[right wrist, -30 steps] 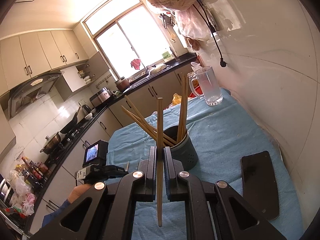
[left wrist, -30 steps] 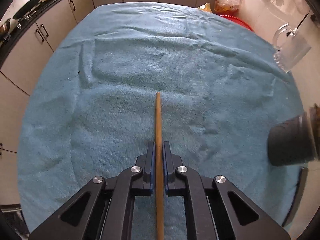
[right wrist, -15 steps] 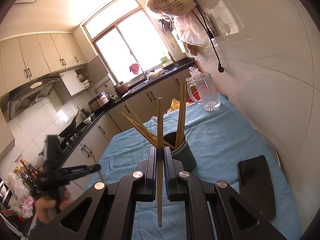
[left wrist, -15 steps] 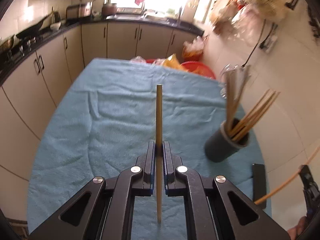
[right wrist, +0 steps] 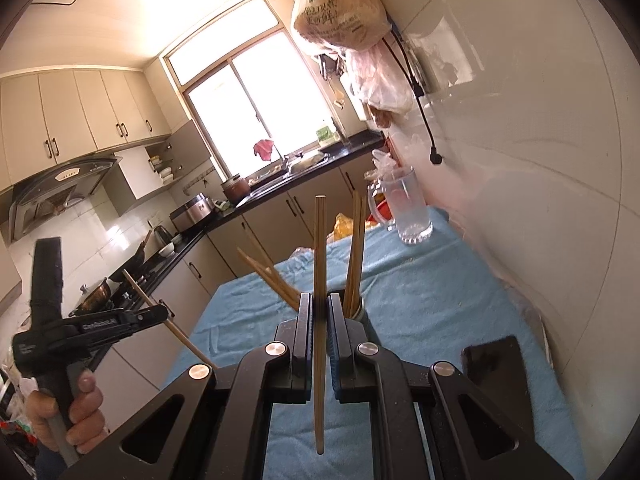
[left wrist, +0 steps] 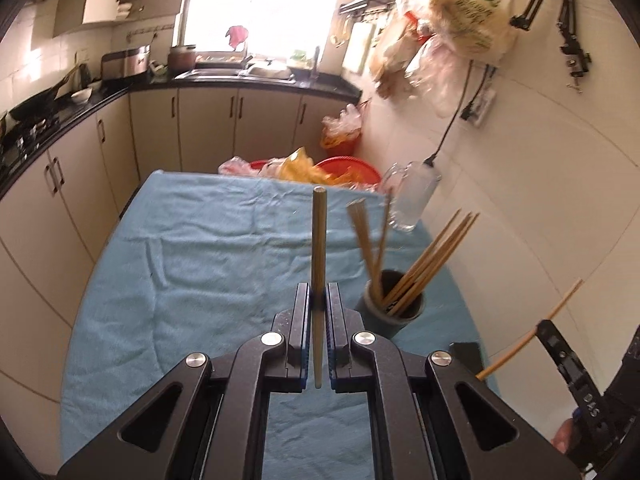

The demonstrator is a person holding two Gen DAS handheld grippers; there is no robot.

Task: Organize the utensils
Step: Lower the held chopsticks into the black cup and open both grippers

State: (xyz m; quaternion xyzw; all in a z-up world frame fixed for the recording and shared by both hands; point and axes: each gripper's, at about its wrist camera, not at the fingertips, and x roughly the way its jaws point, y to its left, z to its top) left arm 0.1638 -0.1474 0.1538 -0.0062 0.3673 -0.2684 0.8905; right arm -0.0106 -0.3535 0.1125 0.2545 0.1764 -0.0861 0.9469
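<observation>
My left gripper (left wrist: 318, 300) is shut on a wooden chopstick (left wrist: 319, 236) that stands upright above the blue towel (left wrist: 208, 264). A dark grey holder (left wrist: 394, 310) with several chopsticks stands just right of it. My right gripper (right wrist: 319, 312) is shut on another chopstick (right wrist: 320, 248), held upright in front of the holder (right wrist: 358, 310), which its fingers mostly hide. The left gripper (right wrist: 154, 312) with its chopstick (right wrist: 138, 288) shows at the left of the right wrist view. The right gripper's chopstick (left wrist: 532, 328) shows at the far right of the left wrist view.
A glass mug (left wrist: 412, 196) stands at the towel's far right corner by the wall; it also shows in the right wrist view (right wrist: 404, 208). A black phone (right wrist: 498, 368) lies near the wall. Red basins and bags (left wrist: 320, 168) sit beyond the table. Cabinets (left wrist: 60, 168) line the left.
The left gripper has lifted and tilted up with its chopstick, from facing the towel to facing the kitchen and the holder. The right gripper has moved closer to the holder.
</observation>
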